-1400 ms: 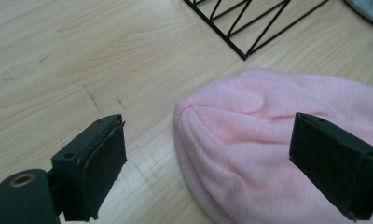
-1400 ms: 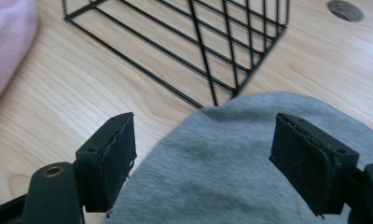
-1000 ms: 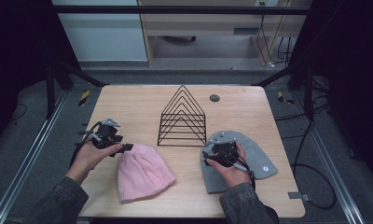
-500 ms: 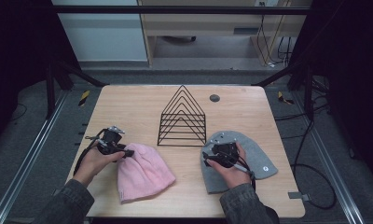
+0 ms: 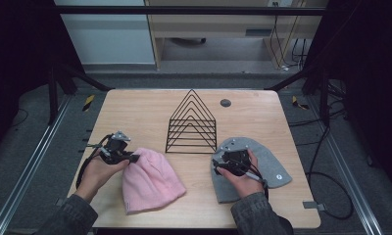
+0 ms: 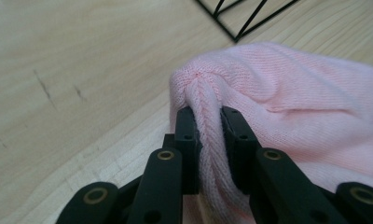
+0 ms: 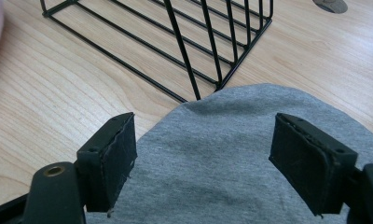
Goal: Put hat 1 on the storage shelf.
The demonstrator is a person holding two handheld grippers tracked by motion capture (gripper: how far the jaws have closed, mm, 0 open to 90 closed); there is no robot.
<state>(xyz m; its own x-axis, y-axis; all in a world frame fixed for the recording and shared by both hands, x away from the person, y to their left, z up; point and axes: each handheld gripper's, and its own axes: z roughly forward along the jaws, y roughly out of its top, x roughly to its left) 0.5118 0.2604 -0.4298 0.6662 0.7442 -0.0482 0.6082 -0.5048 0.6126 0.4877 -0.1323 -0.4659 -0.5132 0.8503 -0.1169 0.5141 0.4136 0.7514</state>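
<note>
two knit hats lie on the table [image 5: 135, 105], one to each side of the black wire rack [image 5: 191, 122] that stands near the table's middle. the pink hat [image 5: 150, 180] lies just left of the rack and nearer the person, its crown end toward the rack's left front corner, apart from the wire. the left gripper [image 5: 134, 158] has come in at that crown end; its jaws have just been closing and now pinch a raised fold of pink knit [image 6: 208, 126] between the pads, as the left gripper view shows. left of the hat, away from the rack, bare wood runs out to the table's left edge, so that side has room. the grey hat [image 5: 270, 164] lies right of the rack and nearer the person, its rounded edge close to the rack's right front corner; in the right gripper view that edge [image 7: 250, 93] seems to reach the foot of the nearest wire. the right gripper [image 5: 217, 166] sits over the grey hat's left part, jaws wide apart, with grey fabric below the gap and neither pad pressing on it. beyond the rack lies open wood with a small dark round disc [image 5: 225, 103] set near the far edge. between the two hats, in front of the rack, a strip of bare table stays free.
</note>
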